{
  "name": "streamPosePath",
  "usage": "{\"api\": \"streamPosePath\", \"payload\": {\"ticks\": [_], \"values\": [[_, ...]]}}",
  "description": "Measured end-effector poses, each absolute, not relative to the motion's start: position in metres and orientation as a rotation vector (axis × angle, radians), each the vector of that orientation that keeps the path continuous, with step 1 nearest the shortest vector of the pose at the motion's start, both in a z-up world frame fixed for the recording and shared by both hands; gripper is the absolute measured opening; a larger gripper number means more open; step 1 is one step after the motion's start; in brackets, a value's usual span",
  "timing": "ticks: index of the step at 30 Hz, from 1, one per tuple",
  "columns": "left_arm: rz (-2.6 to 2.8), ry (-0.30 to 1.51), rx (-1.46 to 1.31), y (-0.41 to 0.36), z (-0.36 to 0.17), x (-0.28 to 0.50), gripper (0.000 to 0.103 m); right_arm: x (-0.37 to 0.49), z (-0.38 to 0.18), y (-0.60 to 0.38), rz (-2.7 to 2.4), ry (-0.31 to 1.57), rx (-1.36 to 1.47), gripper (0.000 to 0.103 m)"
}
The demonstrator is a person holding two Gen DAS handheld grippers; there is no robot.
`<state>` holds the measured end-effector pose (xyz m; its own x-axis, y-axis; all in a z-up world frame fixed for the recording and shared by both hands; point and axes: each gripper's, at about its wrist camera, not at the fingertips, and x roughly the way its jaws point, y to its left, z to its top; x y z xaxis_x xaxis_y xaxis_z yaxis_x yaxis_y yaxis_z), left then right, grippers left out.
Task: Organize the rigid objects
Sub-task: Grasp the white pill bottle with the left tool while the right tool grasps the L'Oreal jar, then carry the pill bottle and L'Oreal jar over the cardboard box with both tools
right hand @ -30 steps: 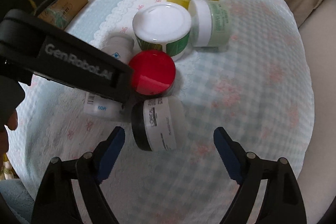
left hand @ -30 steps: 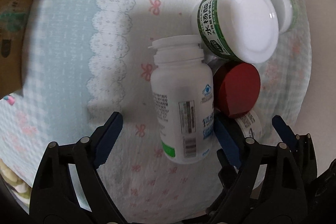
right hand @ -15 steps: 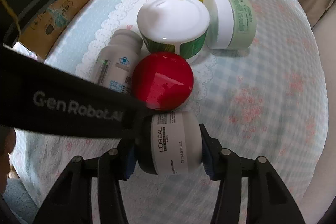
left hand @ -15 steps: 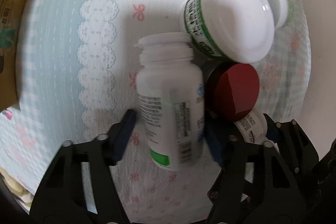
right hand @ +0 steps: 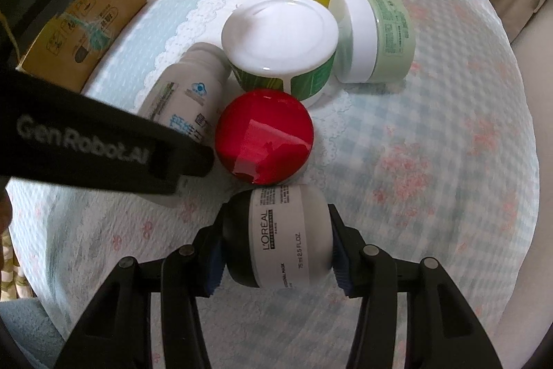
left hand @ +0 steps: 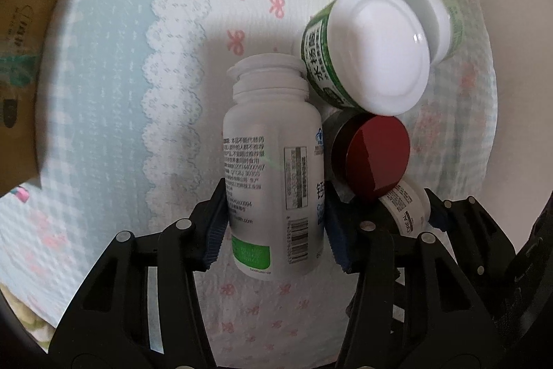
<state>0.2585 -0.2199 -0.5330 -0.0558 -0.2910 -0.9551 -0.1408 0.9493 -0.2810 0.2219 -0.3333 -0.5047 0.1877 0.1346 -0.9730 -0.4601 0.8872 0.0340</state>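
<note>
**Operator:** Report jaw state and load, both units.

**Checker:** The left gripper [left hand: 274, 223] is clamped across the lower body of the white pill bottle [left hand: 273, 172]. The right gripper [right hand: 276, 253] is clamped on the grey cream jar [right hand: 281, 237], one pad on the dark lid end, one on the base end.

**Operator:** Orientation of the bottle relative to the jaws?

**Checker:** The bottle lies on its side on the patterned cloth [left hand: 114, 64]. Its long axis runs straight ahead of the jaws, cap end farthest away, so the fingers grip across the width. The grey jar also lies on its side, with its axis running from pad to pad.

**Operator:** Clearances?

**Checker:** Tight. The red-lidded jar [right hand: 264, 137] sits between the two held items, just beside the bottle and apparently touching the grey jar's upper edge (contact cannot be confirmed). The green-labelled tub [left hand: 366, 54] presses near the bottle's cap.

**Operator:** Recommended extraction?

**Checker:** In my judgement, lift each item vertically before translating. A sideways pull would likely drag the red-lidded jar along.
</note>
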Motion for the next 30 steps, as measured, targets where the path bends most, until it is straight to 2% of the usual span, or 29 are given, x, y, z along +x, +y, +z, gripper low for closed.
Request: {"api": "streamPosePath", "payload": {"ticks": [8, 17, 23, 30], "values": [[-0.132, 1.577, -0.346, -0.206, -0.506, 0.261, 0.047, 0.219, -0.488, -0.337, 0.396, 1.307, -0.265, 0.047], [-0.157, 1.460, -0.346, -0.187, -0.447, 0.253, 0.047, 0.221, -0.457, -0.345, 0.350, 1.275, -0.200, 0.047], [-0.171, 1.340, -0.339, -0.193, -0.398, 0.242, 0.047, 0.222, -0.404, -0.364, 0.299, 1.208, -0.134, 0.047], [-0.179, 1.188, -0.368, -0.166, -0.315, 0.215, 0.047, 0.213, -0.315, -0.366, 0.257, 1.132, -0.076, 0.047]]}}
